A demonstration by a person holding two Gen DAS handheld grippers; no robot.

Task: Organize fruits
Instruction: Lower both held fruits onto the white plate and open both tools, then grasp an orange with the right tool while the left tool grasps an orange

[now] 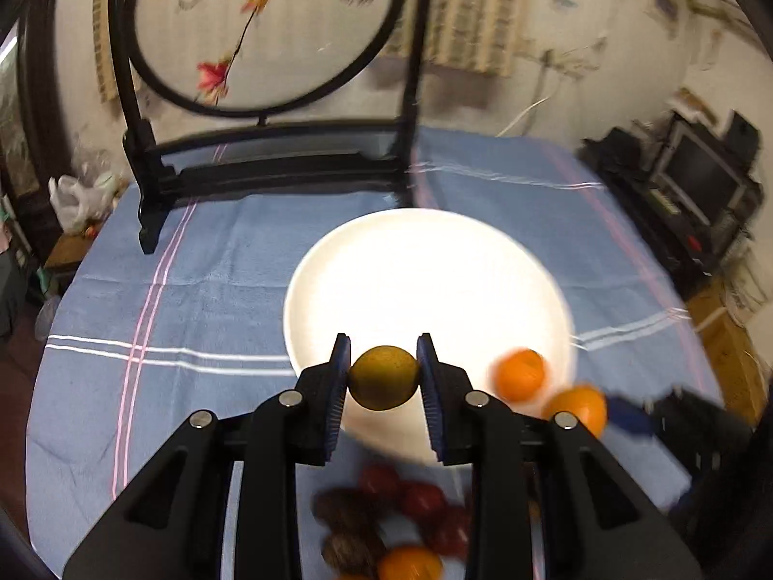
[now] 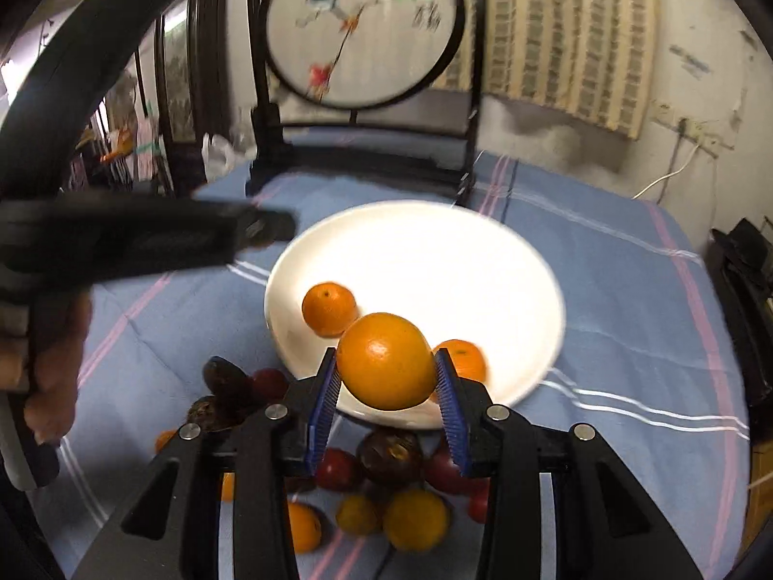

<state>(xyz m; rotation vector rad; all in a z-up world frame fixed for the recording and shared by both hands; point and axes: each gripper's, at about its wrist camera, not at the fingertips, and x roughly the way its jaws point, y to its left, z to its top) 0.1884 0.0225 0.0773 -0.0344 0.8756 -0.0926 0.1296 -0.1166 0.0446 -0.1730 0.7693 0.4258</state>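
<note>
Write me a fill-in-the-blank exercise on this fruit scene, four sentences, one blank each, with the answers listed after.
1. The left gripper is shut on a small ____-coloured citrus fruit.
2. The right gripper is shut on a large ____.
3. Exactly ____ small oranges lie on the white plate.
4. The table is covered by a striped ____ cloth.

Missing words: yellow-green; orange; two; blue

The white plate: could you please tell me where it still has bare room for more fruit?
The white plate is bare across its middle and far half. Two small oranges crowd the near rim; the loose fruit pile fills the cloth just before it.
</note>
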